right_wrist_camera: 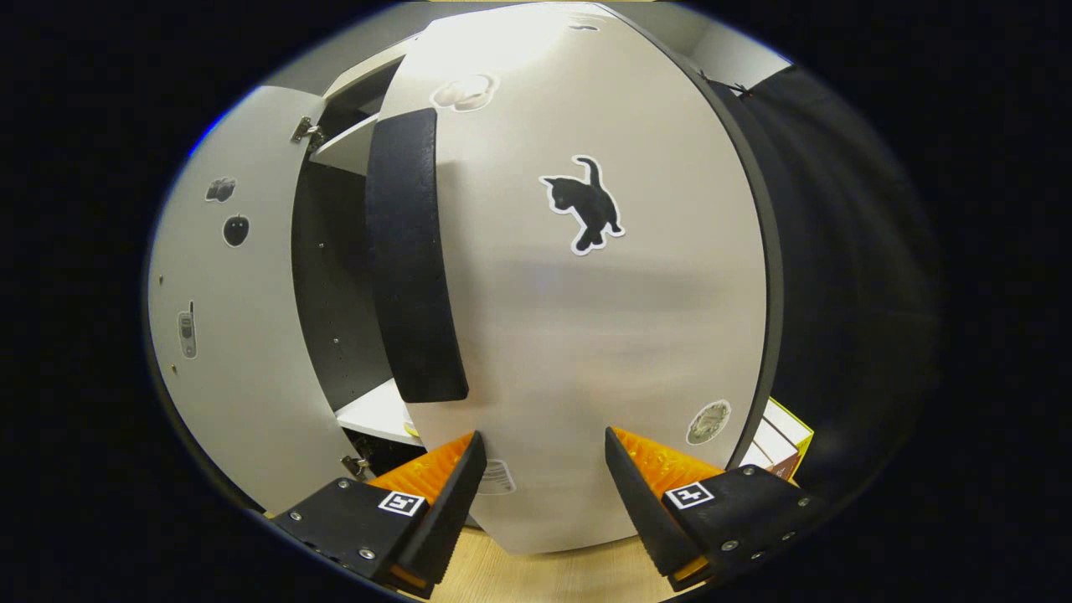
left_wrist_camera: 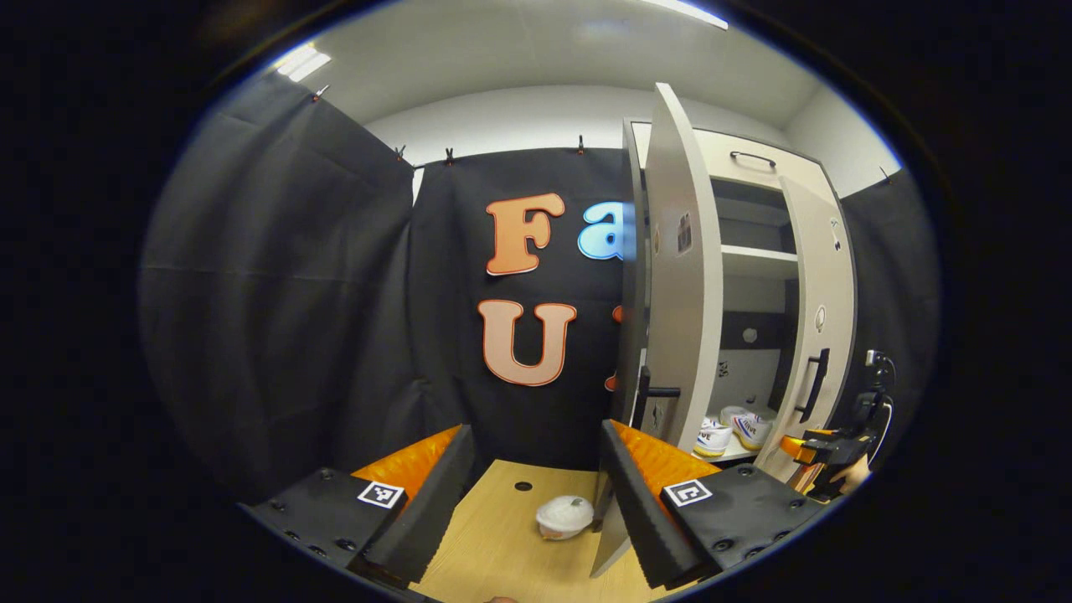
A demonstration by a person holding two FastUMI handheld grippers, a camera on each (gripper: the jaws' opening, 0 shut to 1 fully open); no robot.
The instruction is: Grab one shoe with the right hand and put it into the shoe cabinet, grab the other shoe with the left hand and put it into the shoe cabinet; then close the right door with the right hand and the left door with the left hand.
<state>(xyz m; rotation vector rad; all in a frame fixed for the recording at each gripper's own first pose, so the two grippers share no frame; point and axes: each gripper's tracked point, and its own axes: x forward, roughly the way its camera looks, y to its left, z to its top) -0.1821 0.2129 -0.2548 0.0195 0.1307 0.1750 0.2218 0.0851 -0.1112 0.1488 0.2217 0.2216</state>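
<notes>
Two white shoes sit side by side on the low shelf of the white shoe cabinet. In the left gripper view my left gripper is open and holds nothing, a short way in front of the cabinet's left door, which stands wide open. The right door is partly open; my right gripper and a hand are at its lower outer face. In the right gripper view my right gripper is open, its fingertips close to the right door, right of the black handle.
A white round object lies on the wooden surface just left of the left door's bottom edge. A yellow and white box stands behind the right door's right edge. The left door's inner face carries small stickers.
</notes>
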